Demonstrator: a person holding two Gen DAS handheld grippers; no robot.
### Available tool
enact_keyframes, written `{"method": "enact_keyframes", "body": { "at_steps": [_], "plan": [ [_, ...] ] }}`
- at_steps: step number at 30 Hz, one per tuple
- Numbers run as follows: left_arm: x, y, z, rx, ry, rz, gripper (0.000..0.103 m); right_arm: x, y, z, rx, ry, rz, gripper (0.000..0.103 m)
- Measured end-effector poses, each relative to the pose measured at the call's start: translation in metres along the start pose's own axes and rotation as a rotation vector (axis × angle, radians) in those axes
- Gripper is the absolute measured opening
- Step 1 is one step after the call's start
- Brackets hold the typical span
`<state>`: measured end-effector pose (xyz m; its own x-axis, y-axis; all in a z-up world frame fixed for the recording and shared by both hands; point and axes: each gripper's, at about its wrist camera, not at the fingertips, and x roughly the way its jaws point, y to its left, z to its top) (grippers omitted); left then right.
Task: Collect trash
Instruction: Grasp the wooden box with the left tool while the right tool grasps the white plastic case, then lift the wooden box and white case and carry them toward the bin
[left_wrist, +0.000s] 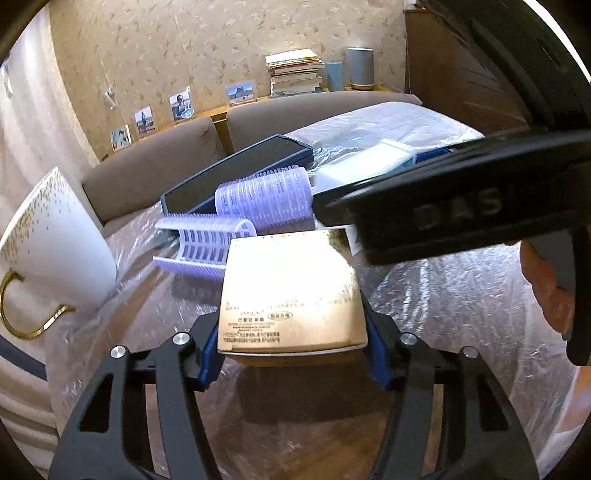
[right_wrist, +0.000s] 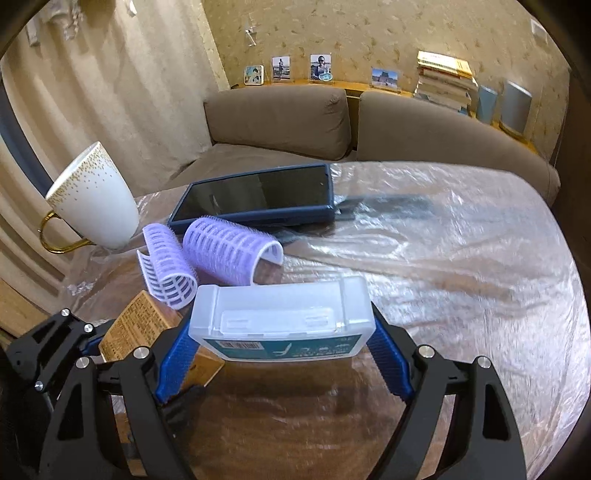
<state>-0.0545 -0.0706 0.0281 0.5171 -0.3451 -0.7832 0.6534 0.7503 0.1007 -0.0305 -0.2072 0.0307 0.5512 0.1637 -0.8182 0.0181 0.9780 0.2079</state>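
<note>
White ceramic mug (right_wrist: 94, 197) with gold speckles and gold handle, upright at the left edge of the plastic-covered wooden worktop (right_wrist: 461, 266). Dark blue rectangular case with a black glossy face (right_wrist: 258, 201), lying flat behind 2 lilac plastic hair rollers (right_wrist: 221, 251). Brown fabric sofa (right_wrist: 280, 118) beyond. Wall ledge: 4 small photographs (right_wrist: 320, 67), 1 stack of books (right_wrist: 443, 85), 2 grey cylinders (right_wrist: 515, 107).

Beige patterned wallpaper (right_wrist: 369, 29) fills twelve o'clock; a brown sofa (right_wrist: 280, 118) sits below a wooden ledge (right_wrist: 354, 86). Pale curtains (right_wrist: 92, 92) hang at nine o'clock.
</note>
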Motion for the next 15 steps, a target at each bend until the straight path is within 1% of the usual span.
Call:
{"method": "enact_keyframes", "body": {
  "at_steps": [7, 12, 15],
  "plan": [
    [-0.012, -0.008, -0.007, -0.022, 0.007, -0.01, 0.06, -0.021, -0.017, -0.017, 0.038, 0.0, 0.042, 0.083],
    [-0.018, -0.014, -0.013, -0.076, 0.014, -0.032, 0.06, -0.038, -0.027, -0.032, 0.045, -0.004, 0.057, 0.083],
    [-0.023, -0.019, -0.016, -0.1, 0.013, -0.033, 0.06, -0.047, -0.031, -0.041, 0.045, -0.004, 0.066, 0.083]
  ]
}}
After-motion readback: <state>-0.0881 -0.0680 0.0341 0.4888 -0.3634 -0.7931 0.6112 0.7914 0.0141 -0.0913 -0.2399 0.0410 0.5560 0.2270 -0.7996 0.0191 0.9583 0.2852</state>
